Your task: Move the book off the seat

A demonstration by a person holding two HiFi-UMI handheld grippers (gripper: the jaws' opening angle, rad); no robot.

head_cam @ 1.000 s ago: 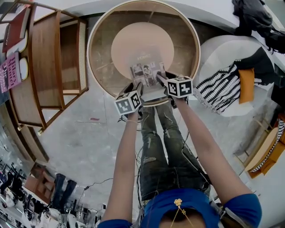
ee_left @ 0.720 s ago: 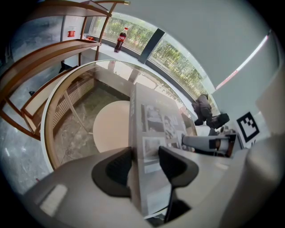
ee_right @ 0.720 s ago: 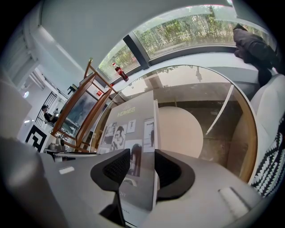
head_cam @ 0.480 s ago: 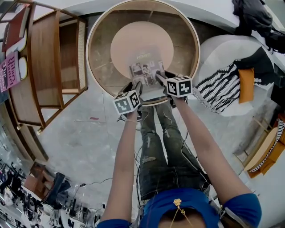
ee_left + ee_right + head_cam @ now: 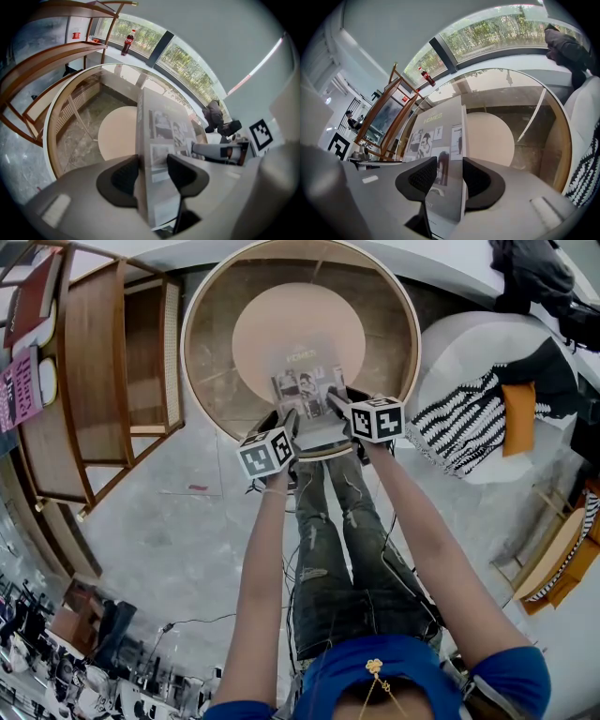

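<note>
A grey book [image 5: 307, 395] with black-and-white photos on its cover is held level over the near part of a round glass-topped piece with a wooden rim [image 5: 202, 381]. My left gripper [image 5: 289, 423] is shut on the book's near left edge. My right gripper [image 5: 339, 407] is shut on its near right edge. In the left gripper view the book [image 5: 164, 131] runs away from the left gripper [image 5: 152, 176], its edge between the black pads. In the right gripper view the cover [image 5: 436, 136] lies between the pads of the right gripper [image 5: 446, 177].
A pale round disc [image 5: 281, 324] shows below the glass. A wooden shelf unit [image 5: 103, 381] stands to the left. A white seat with a striped throw [image 5: 469, 418] and an orange cushion [image 5: 518, 418] stands to the right. A cola bottle [image 5: 128, 42] stands on the window sill.
</note>
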